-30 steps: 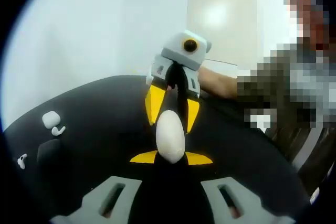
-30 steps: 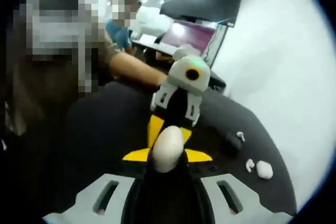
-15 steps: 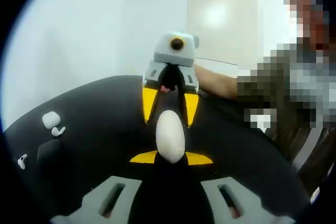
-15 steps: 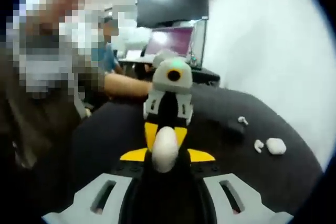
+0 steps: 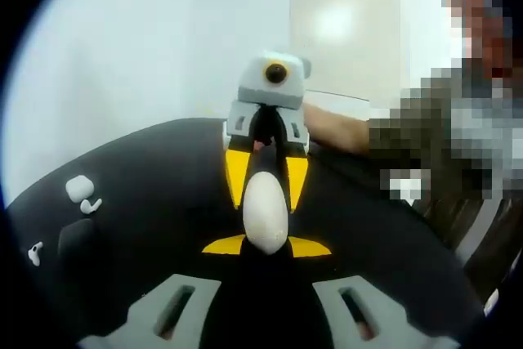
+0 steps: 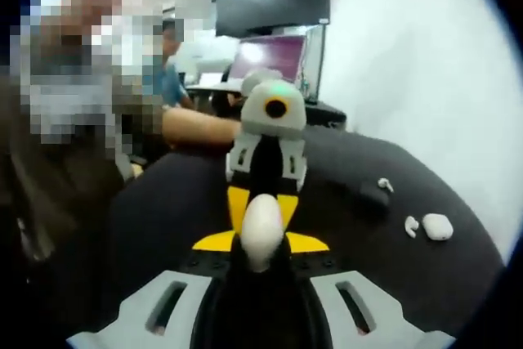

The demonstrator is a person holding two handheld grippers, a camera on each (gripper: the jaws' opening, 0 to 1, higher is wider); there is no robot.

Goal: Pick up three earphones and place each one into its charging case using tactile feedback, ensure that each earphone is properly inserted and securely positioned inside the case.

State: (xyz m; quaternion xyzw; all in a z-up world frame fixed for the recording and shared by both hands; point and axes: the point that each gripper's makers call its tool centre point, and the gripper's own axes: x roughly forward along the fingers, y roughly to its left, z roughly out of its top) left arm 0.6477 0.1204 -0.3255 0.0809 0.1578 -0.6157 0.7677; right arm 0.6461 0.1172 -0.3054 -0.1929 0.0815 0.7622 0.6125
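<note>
Left claw (image 5: 265,244) and right claw (image 6: 261,241) meet tip to tip above the black worktop (image 5: 155,226), both pinching one smooth white egg-shaped earphone case (image 5: 265,212), held upright between the yellow-tipped jaws. Farther off on the worktop, in the right gripper view, a second white rounded case (image 6: 437,226) lies with a small white earphone (image 6: 412,225) just beside it. Beyond them, another white earphone (image 6: 385,185) rests apart, next to a dark object too blurred to identify.
</note>
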